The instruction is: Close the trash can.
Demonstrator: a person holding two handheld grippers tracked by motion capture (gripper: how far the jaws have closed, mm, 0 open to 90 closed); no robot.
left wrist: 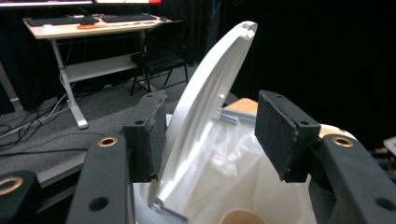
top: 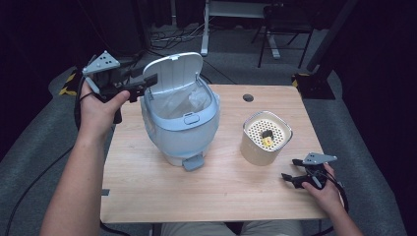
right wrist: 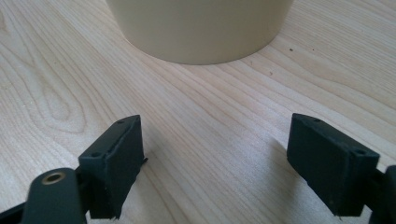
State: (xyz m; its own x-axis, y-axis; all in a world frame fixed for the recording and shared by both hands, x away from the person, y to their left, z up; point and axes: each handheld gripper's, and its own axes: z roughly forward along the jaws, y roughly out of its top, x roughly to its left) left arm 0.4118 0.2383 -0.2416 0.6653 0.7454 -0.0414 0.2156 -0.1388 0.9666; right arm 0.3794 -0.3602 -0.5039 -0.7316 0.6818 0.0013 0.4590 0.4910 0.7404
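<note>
The counter (top: 147,187) carries two things: a pale blue pedal bin (top: 181,125) towards its far left, and a cream canister (top: 265,139) with a perforated top towards the right edge, well apart from the bin. The bin's white lid (top: 175,70) stands raised, tilted back towards the far edge, and a clear bag (top: 189,101) lines the inside.

The left hand-held gripper (top: 140,87) is raised at the bin's left rim with its jaws spread; in the left gripper view one pad (left wrist: 148,135) sits at the lid's outer face and the other hangs over the liner, so the lid's edge lies between them without being pinched yet. The step in hand looks like taking hold of the lid. To do it well, close squarely on the lid's rim near its free end rather than near the hinge, and keep the inner pad clear of the bag so it is not caught.

The right hand-held gripper (top: 295,169) rests low near the near right corner, jaws apart and empty, pointing at the canister's base.
</note>
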